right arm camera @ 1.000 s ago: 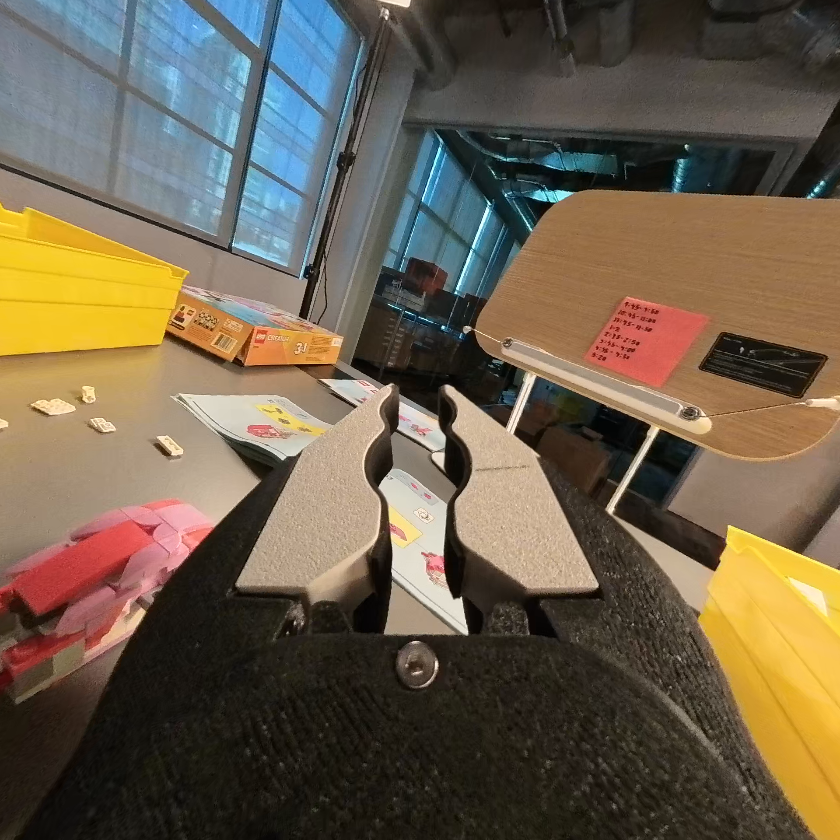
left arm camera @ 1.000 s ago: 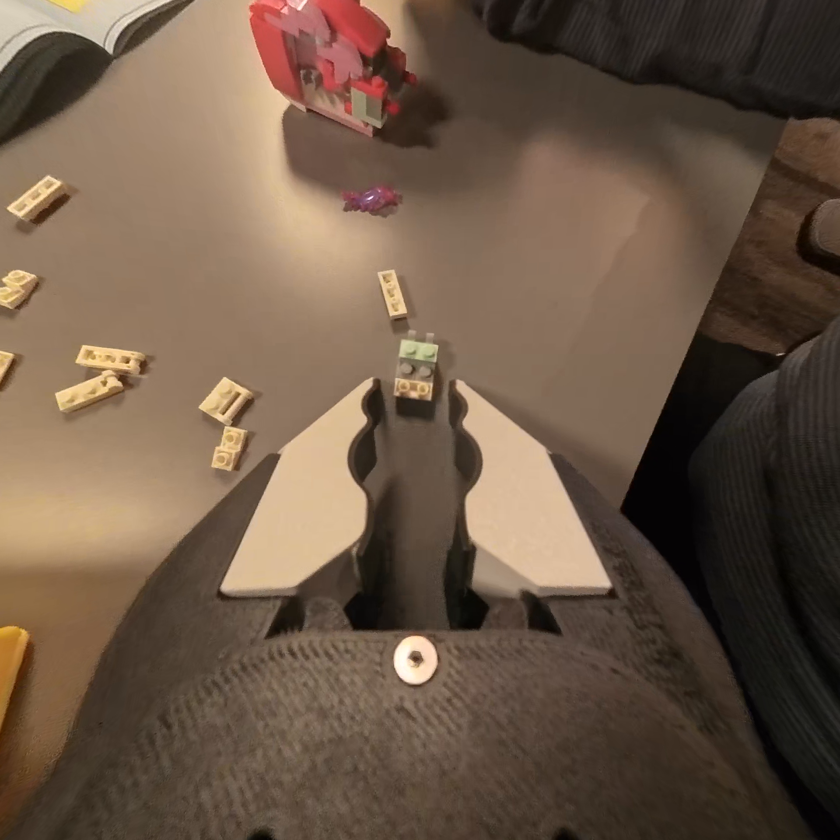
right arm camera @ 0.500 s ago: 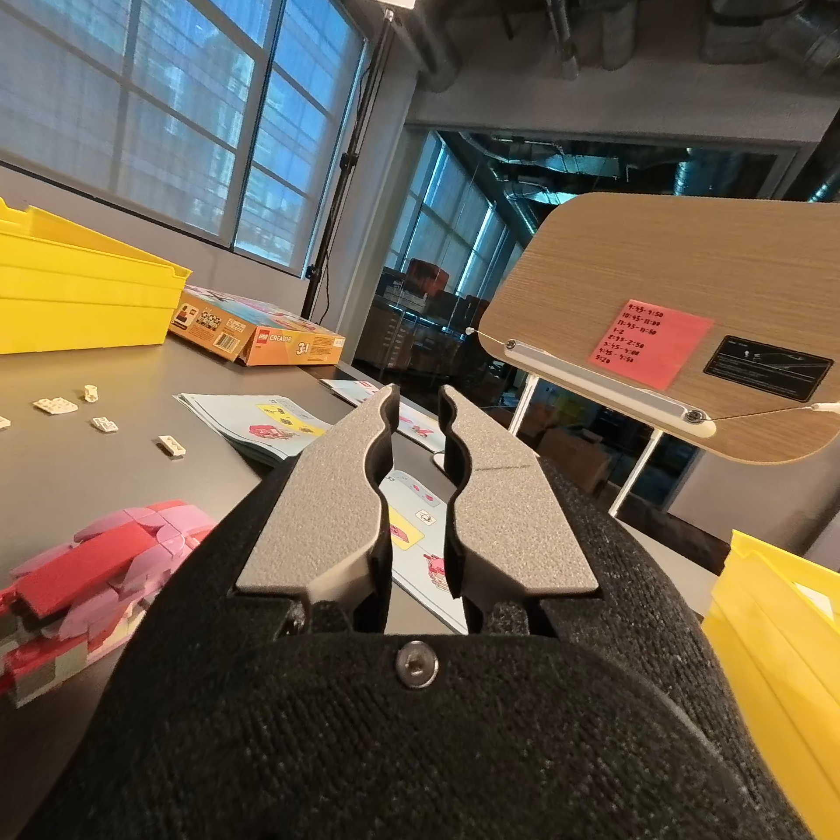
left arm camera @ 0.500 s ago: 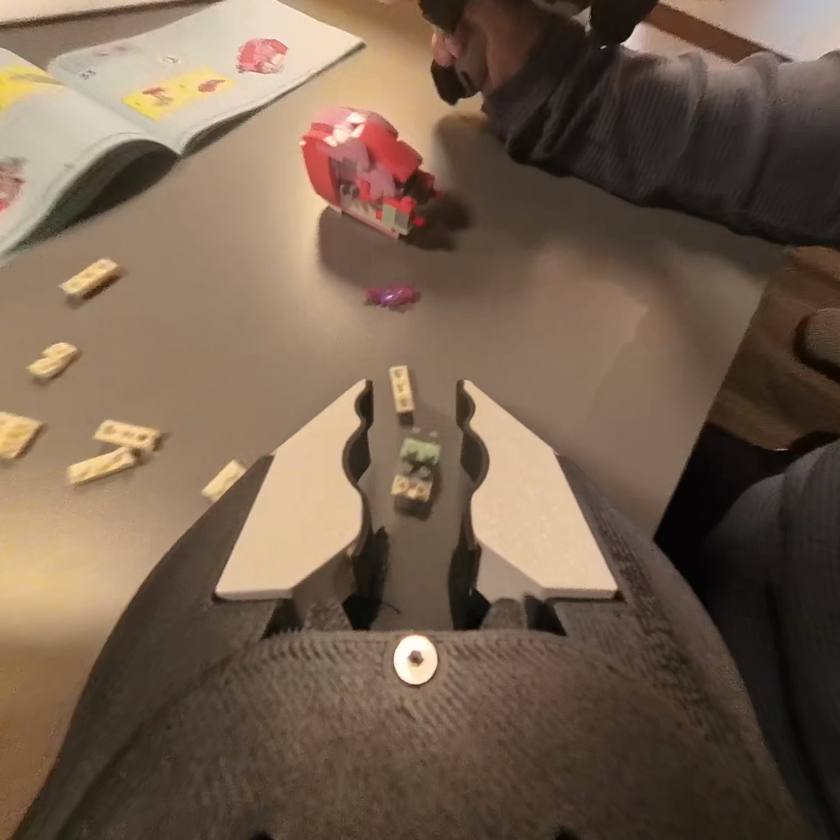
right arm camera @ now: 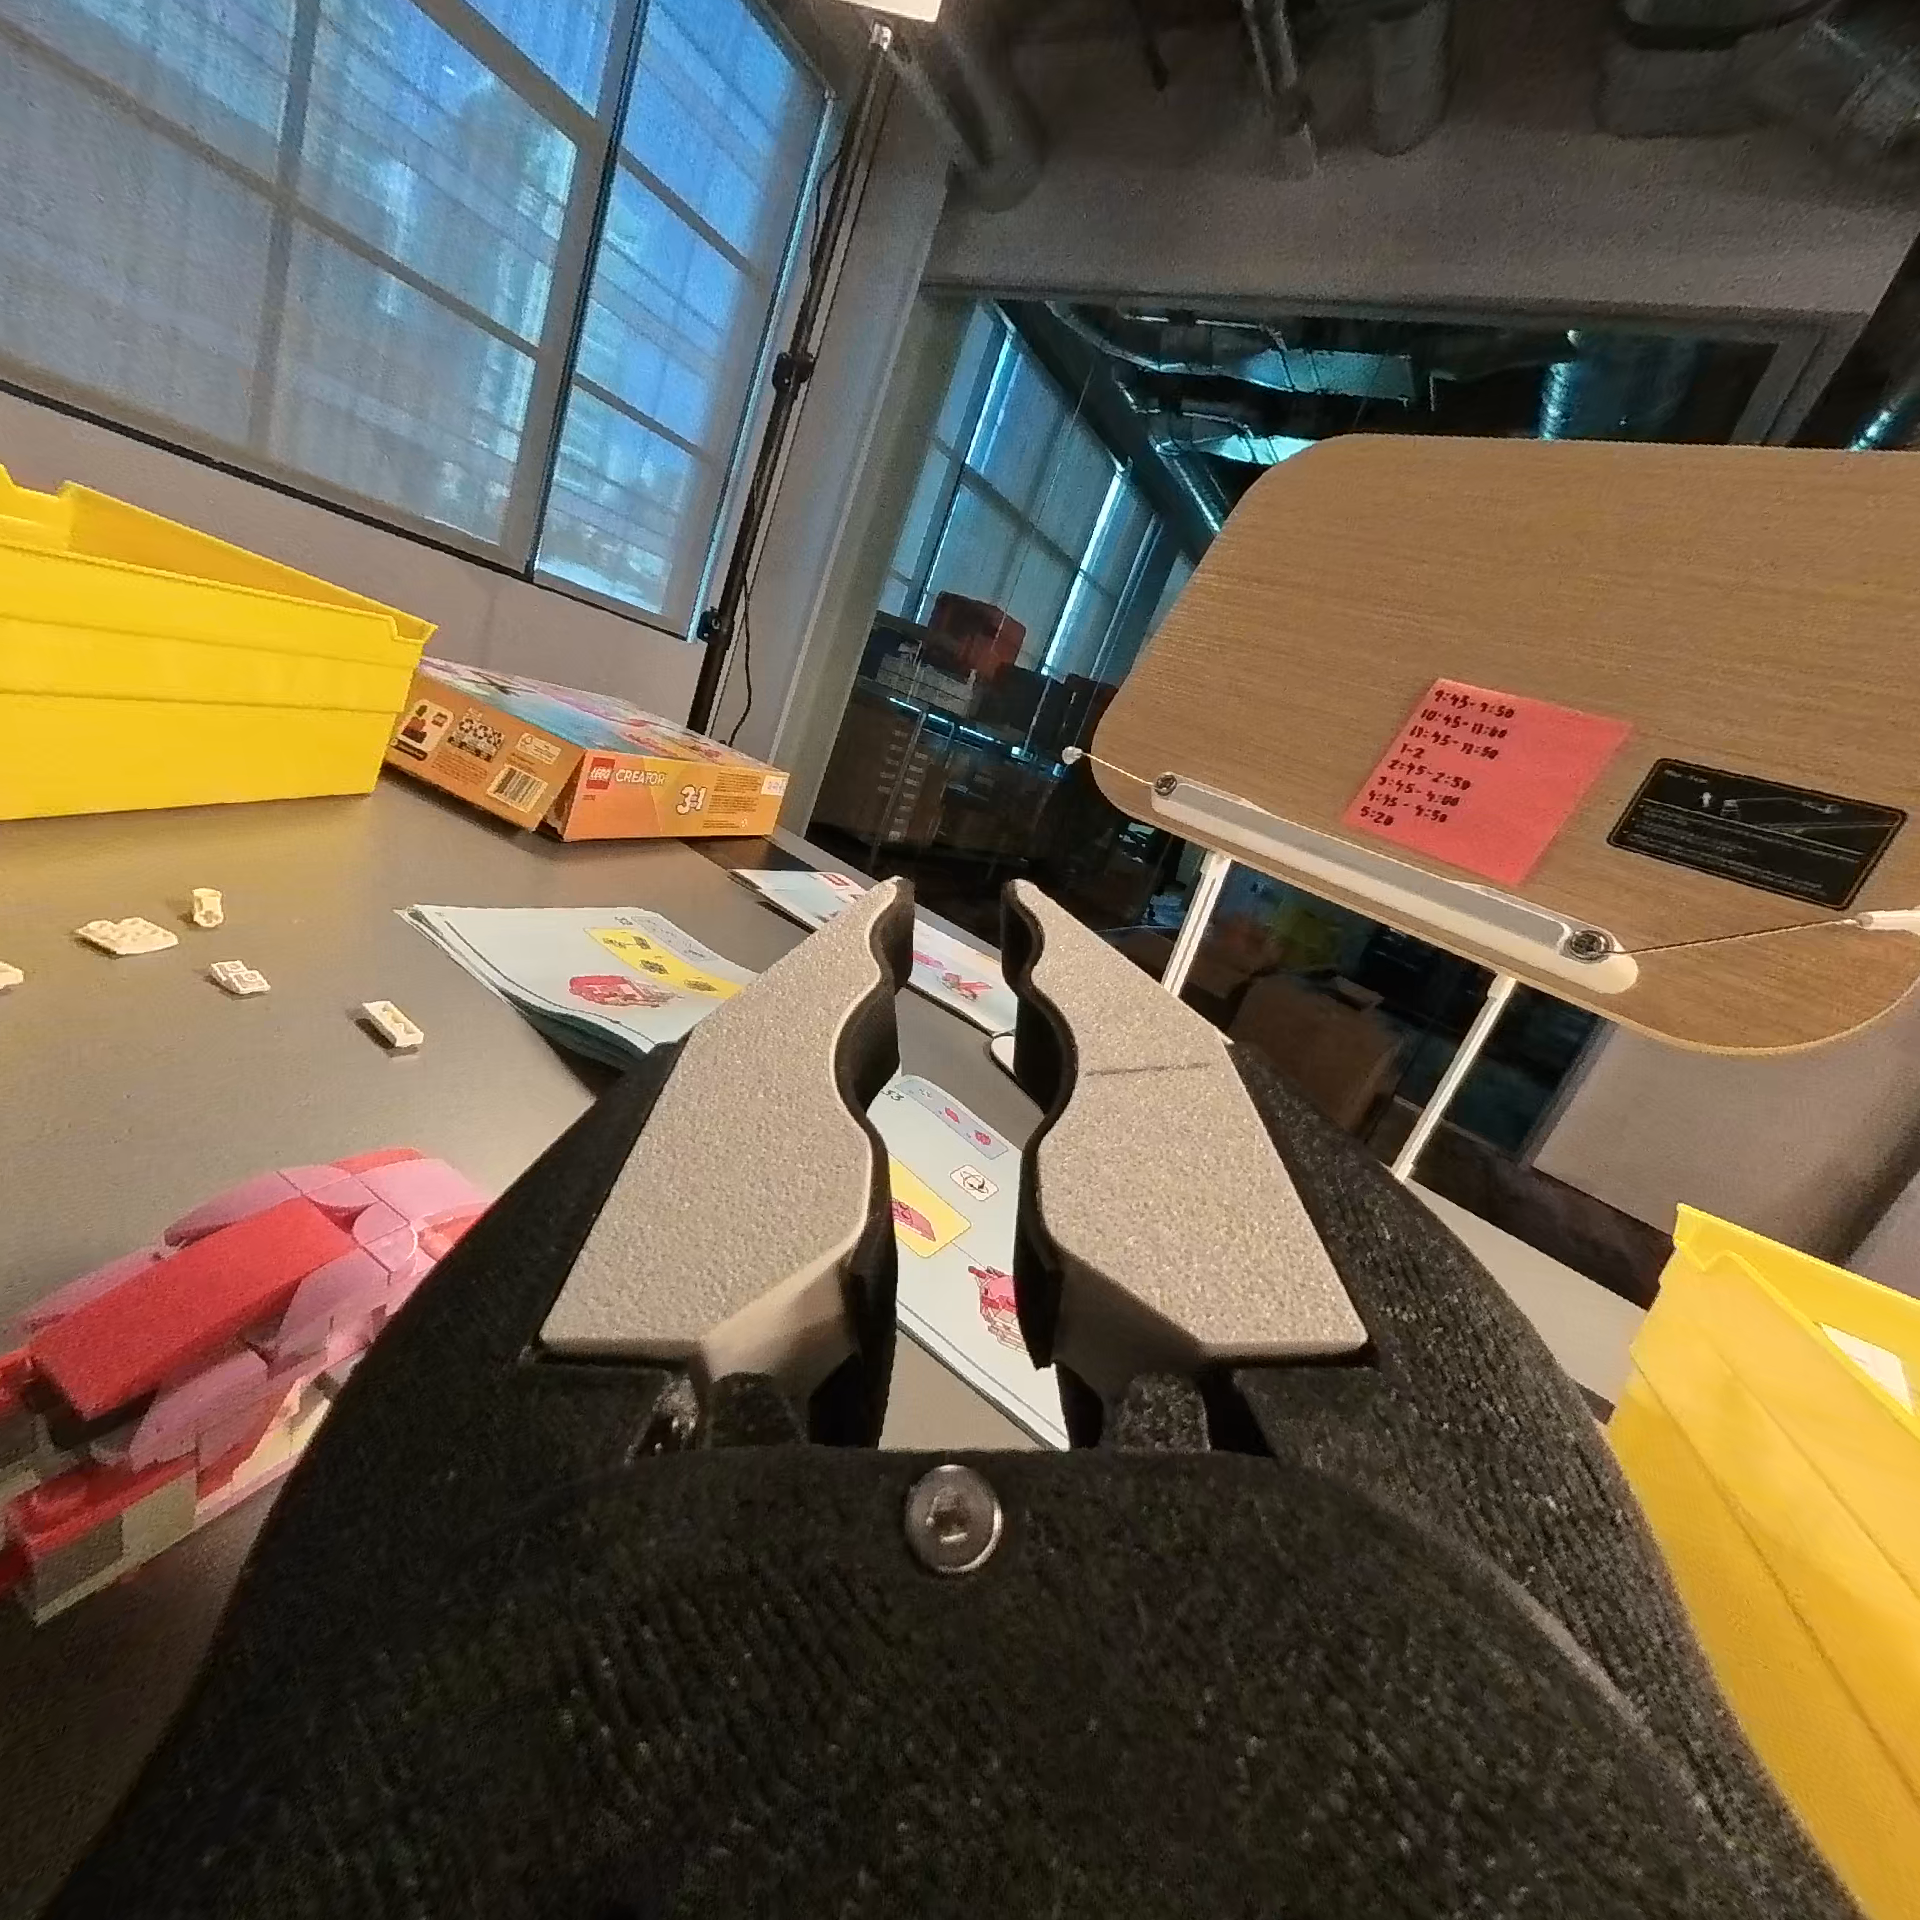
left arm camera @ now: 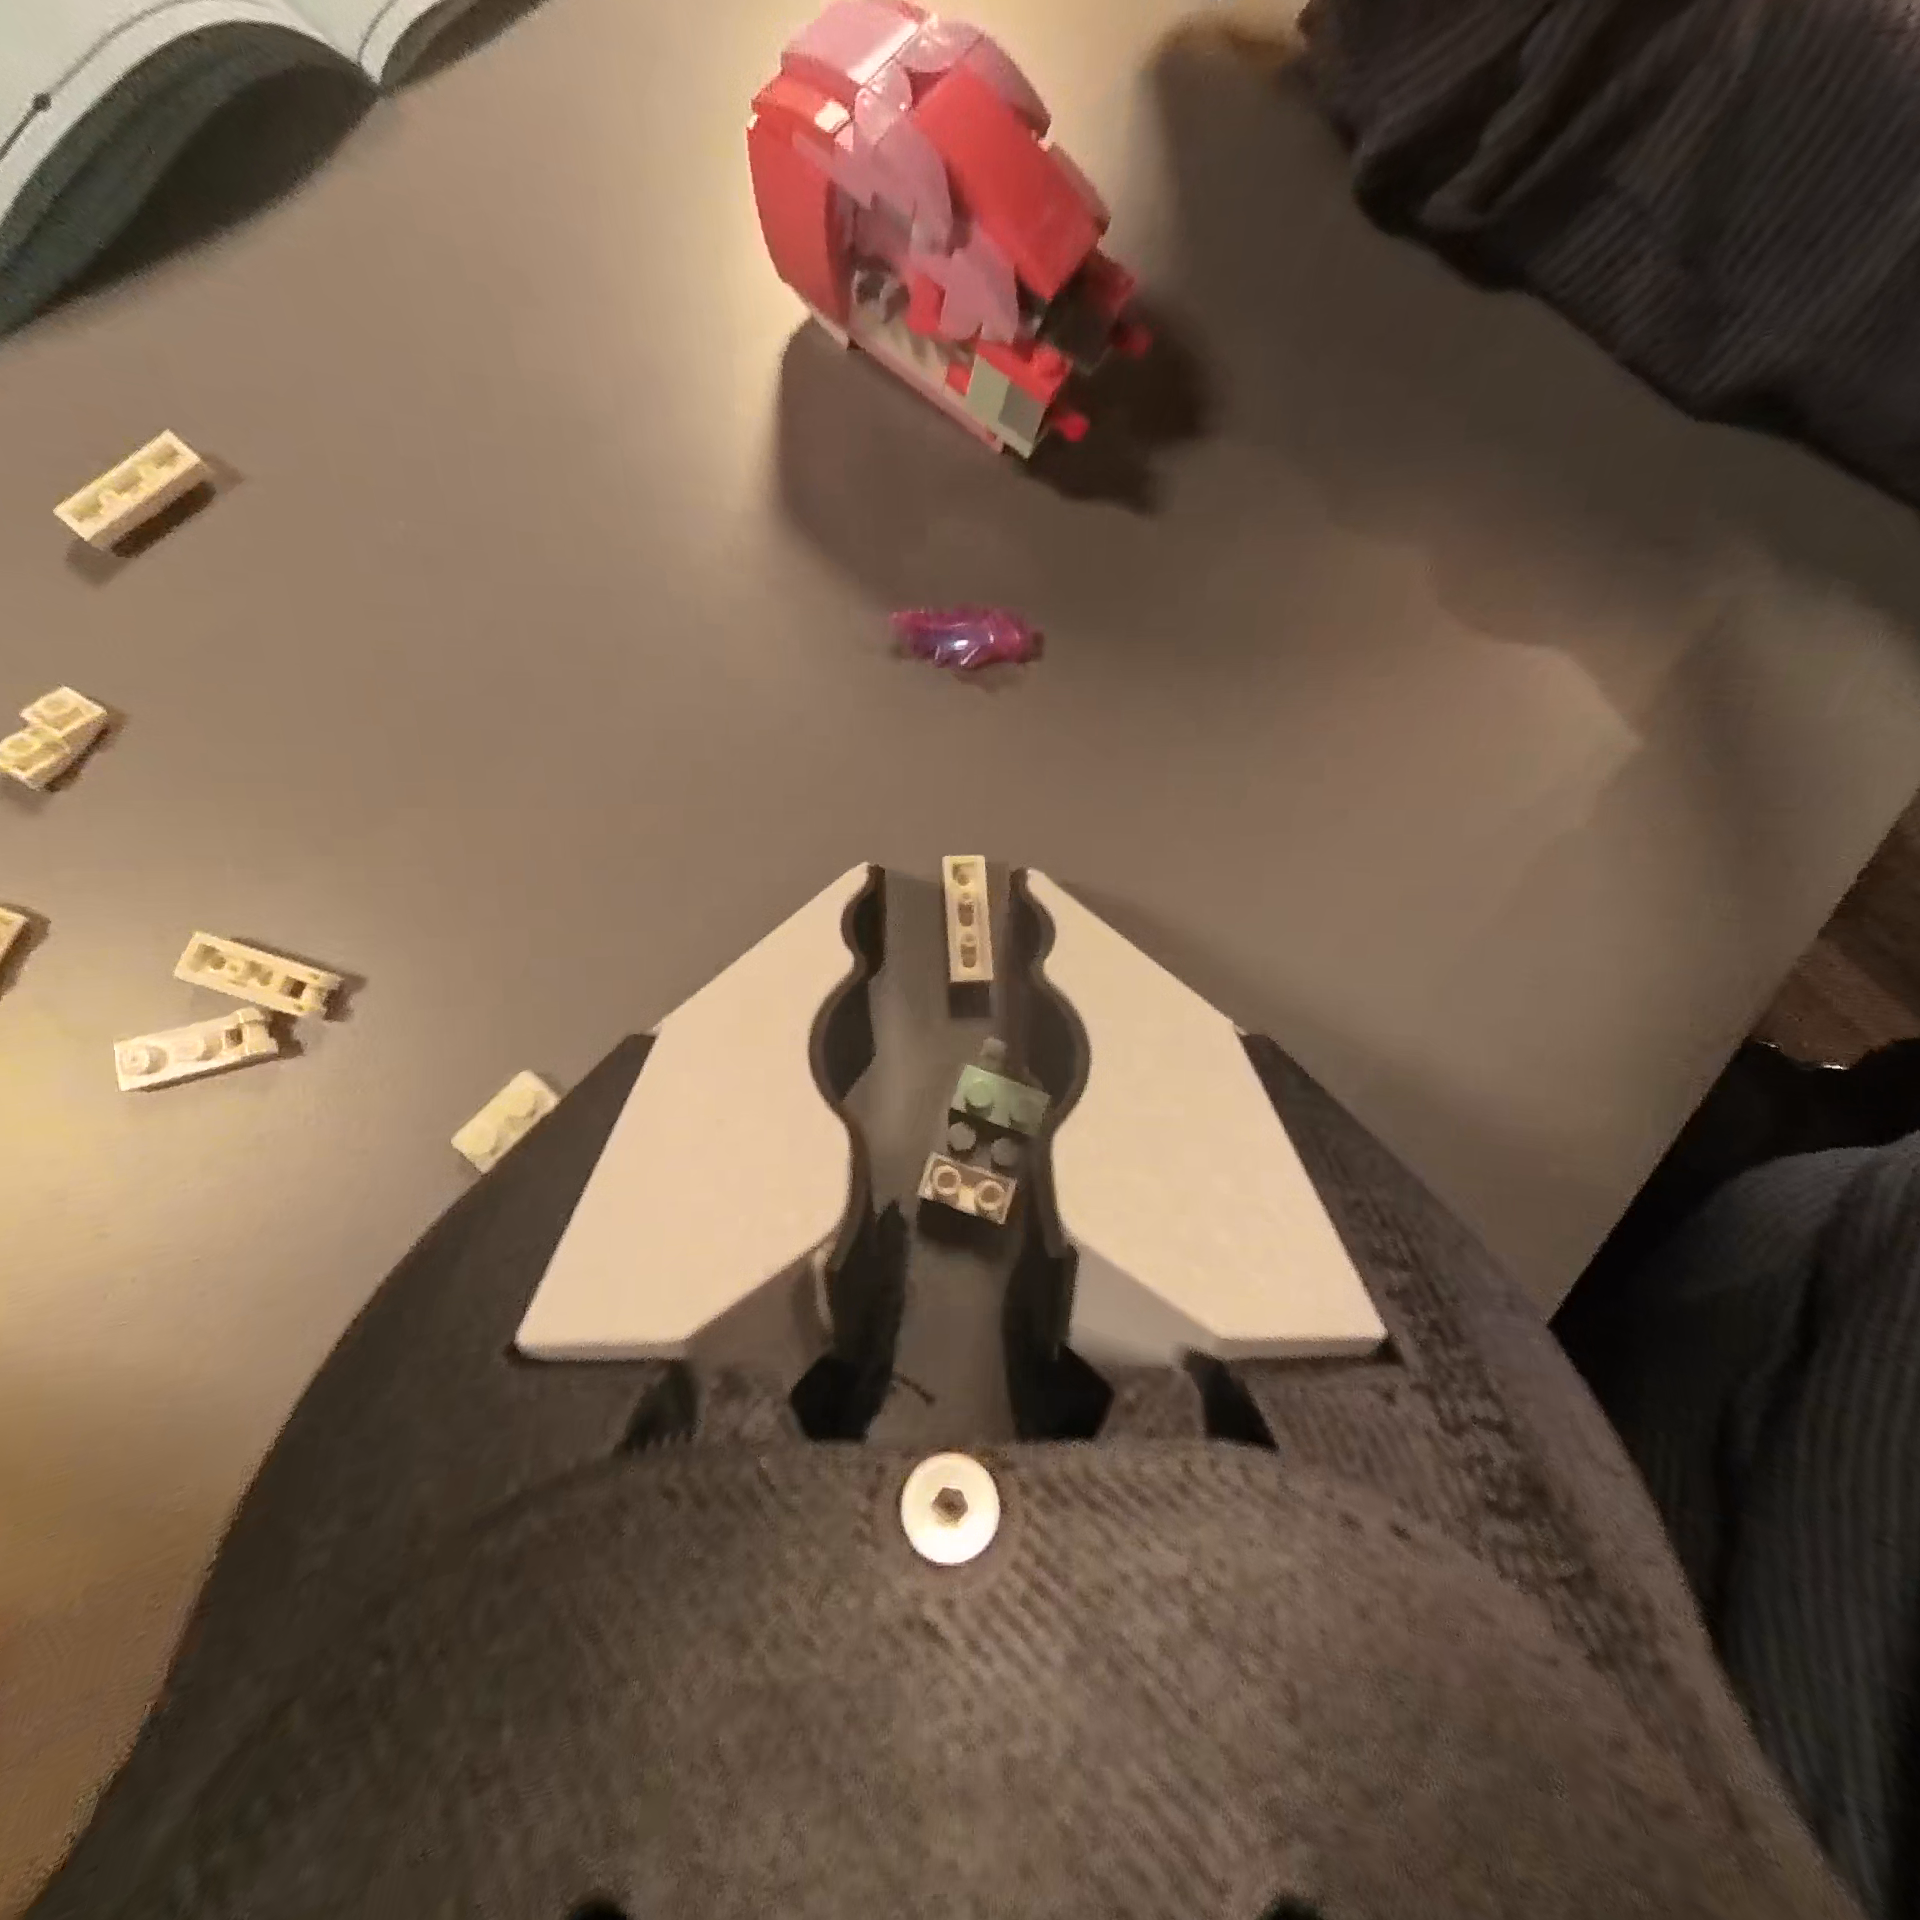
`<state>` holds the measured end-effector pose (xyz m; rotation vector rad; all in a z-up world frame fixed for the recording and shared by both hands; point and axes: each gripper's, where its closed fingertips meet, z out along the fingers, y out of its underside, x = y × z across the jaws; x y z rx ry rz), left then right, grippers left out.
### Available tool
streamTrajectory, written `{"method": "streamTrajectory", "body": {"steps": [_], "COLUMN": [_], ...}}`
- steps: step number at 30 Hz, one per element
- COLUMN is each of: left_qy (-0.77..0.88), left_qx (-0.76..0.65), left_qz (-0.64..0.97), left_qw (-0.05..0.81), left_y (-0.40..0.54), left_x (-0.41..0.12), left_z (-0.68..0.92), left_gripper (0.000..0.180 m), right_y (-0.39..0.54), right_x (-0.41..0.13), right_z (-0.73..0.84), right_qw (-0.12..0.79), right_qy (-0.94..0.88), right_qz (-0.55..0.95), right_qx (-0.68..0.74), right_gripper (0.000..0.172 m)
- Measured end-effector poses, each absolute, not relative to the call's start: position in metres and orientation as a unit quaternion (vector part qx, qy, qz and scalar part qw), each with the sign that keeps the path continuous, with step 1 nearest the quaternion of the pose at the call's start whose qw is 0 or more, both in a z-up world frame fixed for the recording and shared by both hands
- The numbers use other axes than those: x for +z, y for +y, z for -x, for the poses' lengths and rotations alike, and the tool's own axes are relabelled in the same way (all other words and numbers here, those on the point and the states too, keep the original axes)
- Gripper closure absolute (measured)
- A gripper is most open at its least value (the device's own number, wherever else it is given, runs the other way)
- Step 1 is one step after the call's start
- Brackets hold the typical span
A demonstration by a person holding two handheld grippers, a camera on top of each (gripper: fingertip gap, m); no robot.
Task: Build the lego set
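Cream studded plate lies between the open left gripper's scalloped fingers.

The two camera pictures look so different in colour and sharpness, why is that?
Left wrist view: warm, dim yellowish light, slight blur, and the red brick model throws a long soft shadow on the table. Right wrist view: crisper and cooler, bluish daylight from the windows; the wide lens bends straight edges and swells the tongs.
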<state>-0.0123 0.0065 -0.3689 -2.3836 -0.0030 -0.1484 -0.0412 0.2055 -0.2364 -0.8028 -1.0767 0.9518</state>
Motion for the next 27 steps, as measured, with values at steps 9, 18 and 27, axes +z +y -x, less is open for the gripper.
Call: {"method": "streamTrajectory", "body": {"steps": [9, 18, 27], "left_qy": [0.004, -0.019, 0.002], "left_qx": [-0.017, 0.045, 0.093], "left_qz": [0.931, 0.89, 0.832], "left_qw": [0.364, 0.453, 0.547], "left_y": [-0.002, -0.042, -0.057], "left_x": [-0.367, -0.332, -0.296], "left_z": [0.027, 0.061, 0.067], "left_gripper": [0.173, 0.173, 0.173], "right_y": [0.209, 0.209, 0.159], "right_x": [-0.236, -0.237, -0.199], "right_z": [0.038, 0.038, 0.019], "right_qw": [0.682, 0.678, 0.645], "right_qy": [-0.472, -0.473, -0.488], "right_qz": [0.364, 0.366, 0.303], "right_qx": [0.423, 0.427, 0.504], "right_gripper": [0.157, 0.157, 0.164]}}
